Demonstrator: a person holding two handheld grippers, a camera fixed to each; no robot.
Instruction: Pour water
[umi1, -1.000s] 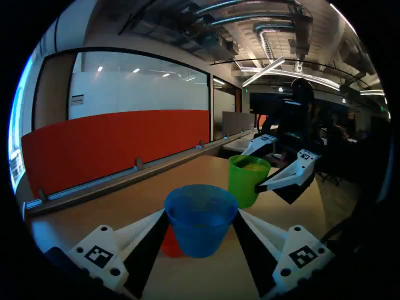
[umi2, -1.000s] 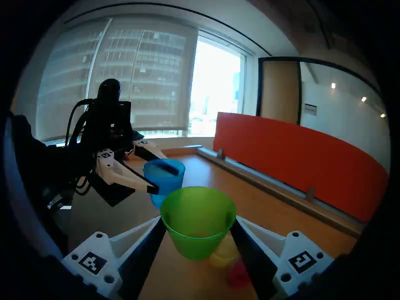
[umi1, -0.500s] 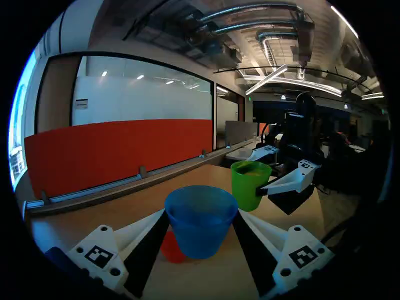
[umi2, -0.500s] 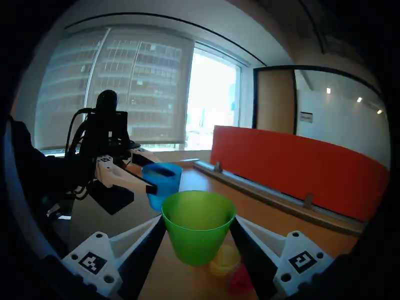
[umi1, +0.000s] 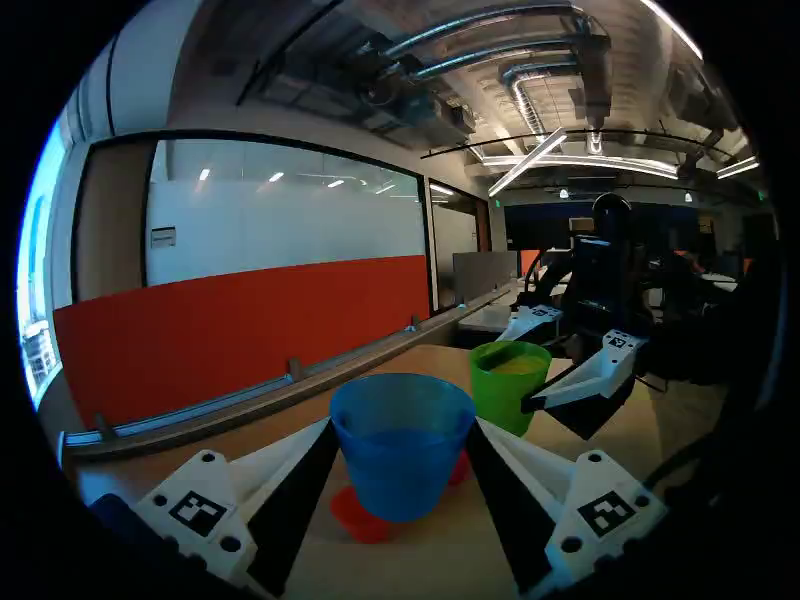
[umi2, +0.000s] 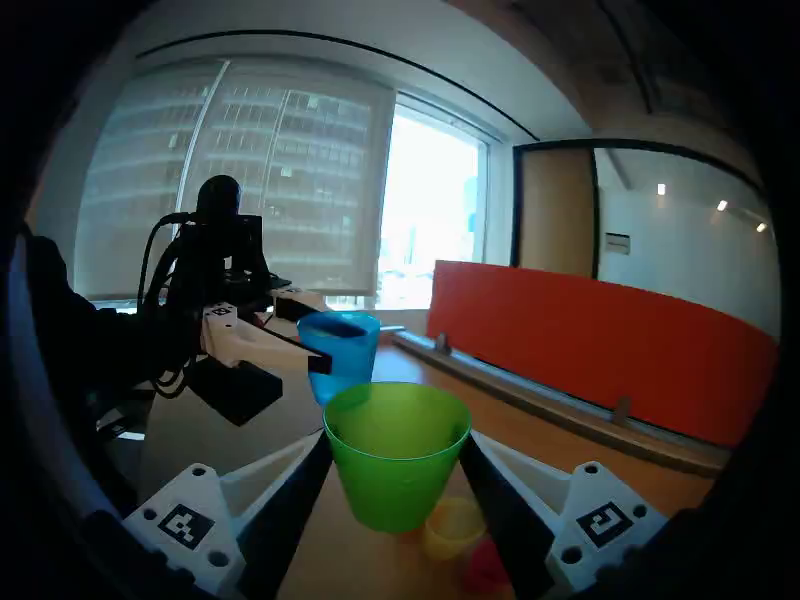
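Blue tapered plastic cup (umi1: 402, 450), seemingly part-full, light, thin-walled, squeezable: clenched mid-wall in left claw (umi1: 400, 430) above wooden counter (umi1: 240, 440), near green plastic cup (umi2: 397, 460) likewise gripped by right claw (umi2: 397, 440); best held below rim.

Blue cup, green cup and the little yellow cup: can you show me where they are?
blue cup (umi1: 402, 470), left gripper view, on its front wall.
green cup (umi2: 397, 475), right gripper view, on its front wall.
yellow cup (umi2: 450, 530), right gripper view, on its side, just below the green cup.
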